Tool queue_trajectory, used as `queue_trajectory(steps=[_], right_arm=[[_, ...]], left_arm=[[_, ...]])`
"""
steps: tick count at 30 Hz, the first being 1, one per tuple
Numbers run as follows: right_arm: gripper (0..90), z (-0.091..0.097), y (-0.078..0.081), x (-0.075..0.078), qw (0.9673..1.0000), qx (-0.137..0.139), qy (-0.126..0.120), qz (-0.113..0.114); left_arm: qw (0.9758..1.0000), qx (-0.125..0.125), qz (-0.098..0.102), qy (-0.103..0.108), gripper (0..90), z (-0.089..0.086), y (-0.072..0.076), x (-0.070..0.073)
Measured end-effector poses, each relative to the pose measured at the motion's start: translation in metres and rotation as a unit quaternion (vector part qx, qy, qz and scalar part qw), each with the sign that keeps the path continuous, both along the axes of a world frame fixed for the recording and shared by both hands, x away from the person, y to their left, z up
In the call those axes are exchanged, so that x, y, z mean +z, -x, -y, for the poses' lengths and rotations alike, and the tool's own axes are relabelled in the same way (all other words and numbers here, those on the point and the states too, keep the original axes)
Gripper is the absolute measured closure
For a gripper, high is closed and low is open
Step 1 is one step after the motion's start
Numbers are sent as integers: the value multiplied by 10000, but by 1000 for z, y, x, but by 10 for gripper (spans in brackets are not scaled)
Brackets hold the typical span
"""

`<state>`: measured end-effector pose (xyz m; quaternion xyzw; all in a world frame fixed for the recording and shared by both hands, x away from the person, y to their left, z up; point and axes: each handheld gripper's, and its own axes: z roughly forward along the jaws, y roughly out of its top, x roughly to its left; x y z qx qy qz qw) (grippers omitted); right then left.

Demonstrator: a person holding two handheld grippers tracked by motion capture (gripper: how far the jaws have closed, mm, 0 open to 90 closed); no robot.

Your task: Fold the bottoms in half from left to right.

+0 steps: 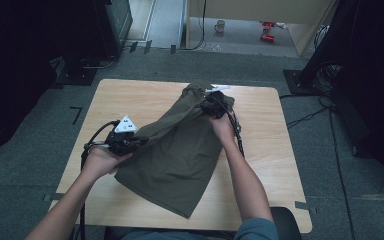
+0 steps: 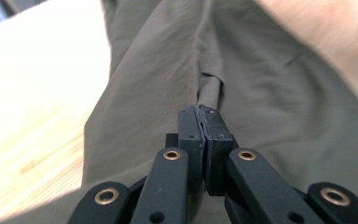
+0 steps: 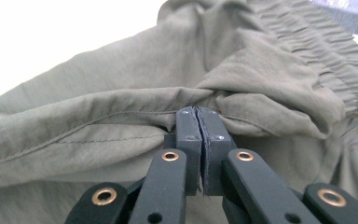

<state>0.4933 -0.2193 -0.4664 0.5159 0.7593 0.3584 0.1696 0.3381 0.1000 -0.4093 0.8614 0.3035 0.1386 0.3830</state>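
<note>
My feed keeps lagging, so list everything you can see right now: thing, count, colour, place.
shorts: one, olive green, spread across the middle of the table
table: one, light wood, centre of the room
mug: one, pale, on the far floor
red items: a few, red, far floor right of the mug; too small to identify
left gripper: one, black, shut on the shorts at their left edge
right gripper: one, black, shut on the shorts' far end, near the gathered waistband
forearms: two, entering from the bottom
</note>
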Motion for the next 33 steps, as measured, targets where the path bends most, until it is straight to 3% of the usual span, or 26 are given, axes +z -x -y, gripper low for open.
queue_trajectory(steps=[5,6,12,16,18,24,26,30,33], right_arm=[[881,3,1,14,9999,-10,-51,116],[881,4,3,21,9997,-33,-65,248],[881,11,6,38,9994,-38,-67,348],[880,22,7,40,9995,-99,-16,304],[878,28,7,39,9997,-118,41,210],[877,45,11,27,9991,-80,420,-5],[874,53,12,23,9986,-140,444,-241],[863,60,17,16,9990,-172,381,-153],[815,65,19,12,9987,-200,377,-262]], left_arm=[[9994,-272,103,195,890,15,13,19],[9991,-317,105,253,890,19,16,24],[9945,-861,69,585,890,51,30,46],[9918,-1103,-139,627,890,75,34,38],[9892,-1236,-314,723,890,85,37,33],[9845,-1519,-544,694,889,114,46,18],[9837,-1557,-604,674,886,120,47,12],[9807,-1627,-795,737,883,129,48,-1],[9789,-1698,-874,723,867,134,51,-8]])
